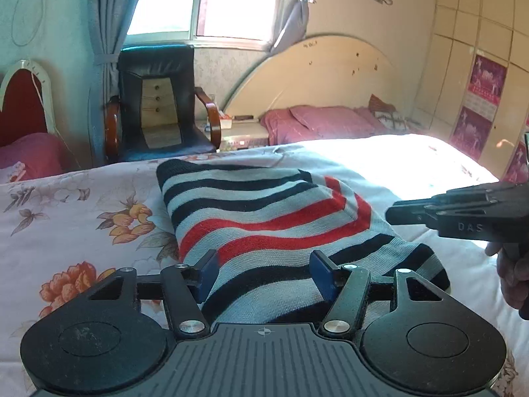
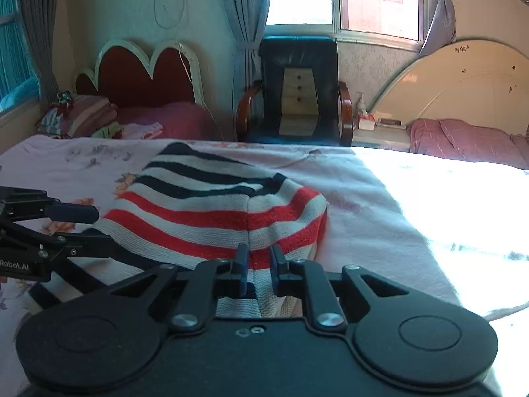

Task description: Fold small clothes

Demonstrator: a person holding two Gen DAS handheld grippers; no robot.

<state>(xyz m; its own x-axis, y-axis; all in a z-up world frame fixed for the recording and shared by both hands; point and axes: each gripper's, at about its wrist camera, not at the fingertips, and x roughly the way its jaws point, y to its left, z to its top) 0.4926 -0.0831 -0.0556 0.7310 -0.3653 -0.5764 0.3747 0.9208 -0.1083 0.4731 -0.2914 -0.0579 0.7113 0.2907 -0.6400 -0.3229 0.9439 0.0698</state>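
A folded sweater [image 1: 264,218] with navy, red and pale grey stripes lies on the floral bedsheet [image 1: 82,205]. My left gripper [image 1: 264,271] hovers over its near end, jaws wide apart, blue pads [image 1: 210,273] clear of the knit. In the right wrist view the left gripper [image 2: 94,228] reaches in from the left beside the sweater [image 2: 215,211]. My right gripper [image 2: 259,261] stands over the red-striped near edge with only a narrow gap between its pads and no cloth pinched. Seen from the left wrist, the right gripper [image 1: 391,213] floats just right of the sweater, off the cloth.
A hand [image 1: 512,274] holds the right gripper at the frame's edge. Beyond the bed stand a black armchair [image 2: 297,92], a nightstand [image 2: 380,135], a cream headboard [image 1: 314,76] with pink pillows [image 1: 330,120], and a red headboard [image 2: 142,72] with piled clothes [image 2: 86,115]. Sunlight floods the sheet's right side.
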